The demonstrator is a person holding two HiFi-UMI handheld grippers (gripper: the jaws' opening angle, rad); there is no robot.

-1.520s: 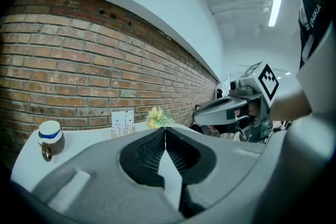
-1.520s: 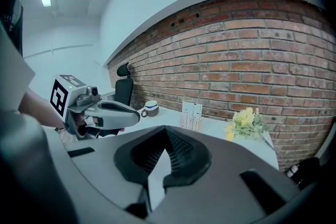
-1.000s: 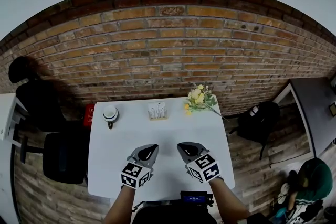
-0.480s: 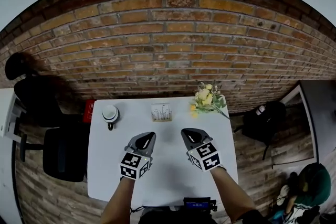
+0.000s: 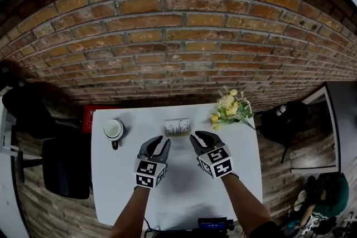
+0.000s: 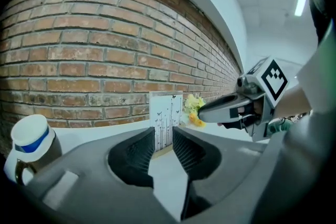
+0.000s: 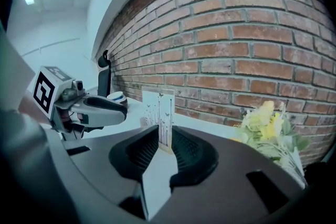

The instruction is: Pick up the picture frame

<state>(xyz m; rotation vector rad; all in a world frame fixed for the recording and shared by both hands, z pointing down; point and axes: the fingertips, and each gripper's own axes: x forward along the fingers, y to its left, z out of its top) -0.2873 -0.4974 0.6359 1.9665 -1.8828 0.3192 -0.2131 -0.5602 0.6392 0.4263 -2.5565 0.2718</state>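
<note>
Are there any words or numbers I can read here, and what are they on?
No words or numbers can be read.
Picture frame: drawn stems and butterflies, no words.
Red thing beside the table: pale mark, too small to read.
Cubes on the left tool and the right tool (jaws opening, gripping nothing): black-and-white patterns, no letters.

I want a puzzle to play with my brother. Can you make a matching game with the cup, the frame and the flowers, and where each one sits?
Things:
1. cup
2. frame
3. flowers

Places, as the head view shows them:
A. furthest right
B. furthest left
C. between the other two

Pairs: 1-B, 2-C, 3-A
</note>
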